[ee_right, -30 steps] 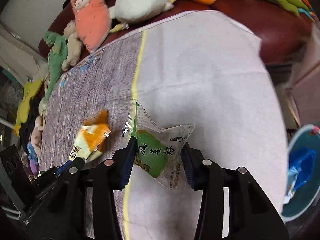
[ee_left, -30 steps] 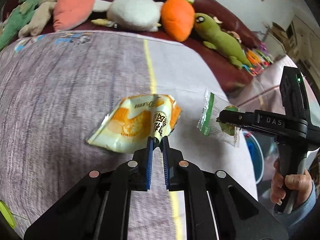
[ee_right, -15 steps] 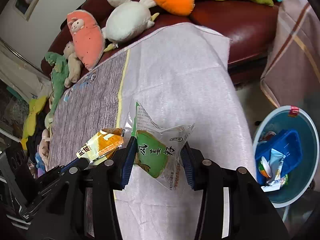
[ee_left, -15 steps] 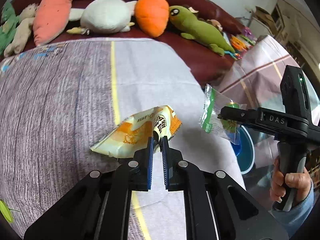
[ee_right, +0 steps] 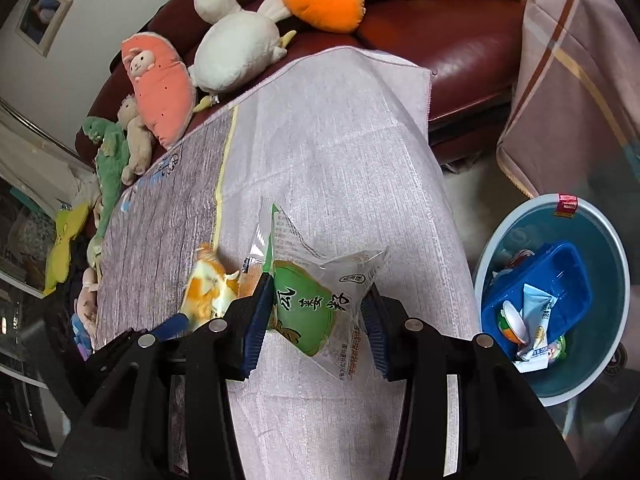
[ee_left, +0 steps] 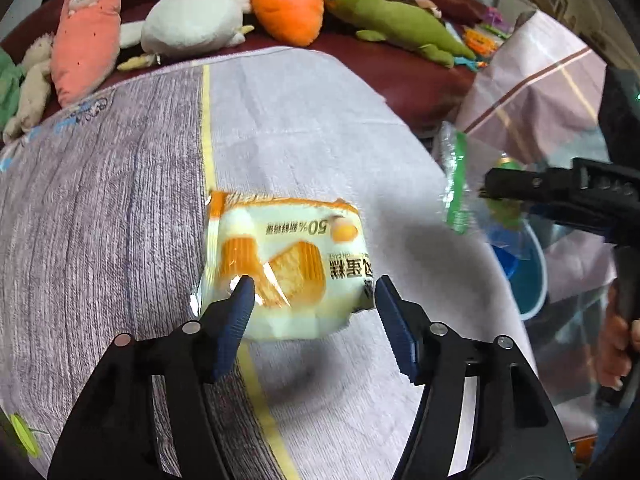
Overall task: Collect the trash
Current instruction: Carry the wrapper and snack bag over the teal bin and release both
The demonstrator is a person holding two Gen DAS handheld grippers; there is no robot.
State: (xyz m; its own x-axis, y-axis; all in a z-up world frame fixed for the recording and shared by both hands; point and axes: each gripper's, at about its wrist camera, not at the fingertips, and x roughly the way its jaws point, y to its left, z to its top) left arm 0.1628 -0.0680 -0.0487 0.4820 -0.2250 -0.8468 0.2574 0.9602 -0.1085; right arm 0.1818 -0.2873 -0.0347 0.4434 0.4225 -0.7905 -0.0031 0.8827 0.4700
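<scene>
A yellow-orange cake wrapper hangs blurred just in front of my left gripper, whose jaws stand wide apart around it; it also shows in the right wrist view. My right gripper is shut on a clear green snack packet above the table's right part; the packet also shows in the left wrist view. A teal bin on the floor to the right holds a blue tray and wrappers.
The table carries a grey-and-white cloth with a yellow stripe. A dark red sofa behind holds plush toys: an orange carrot, a white duck, a green dinosaur. A striped cloth hangs at right.
My left gripper has opened from a tight grip on the cake wrapper, which now looks loose and blurred. My right gripper has carried the green packet rightward, bringing the bin into view.
</scene>
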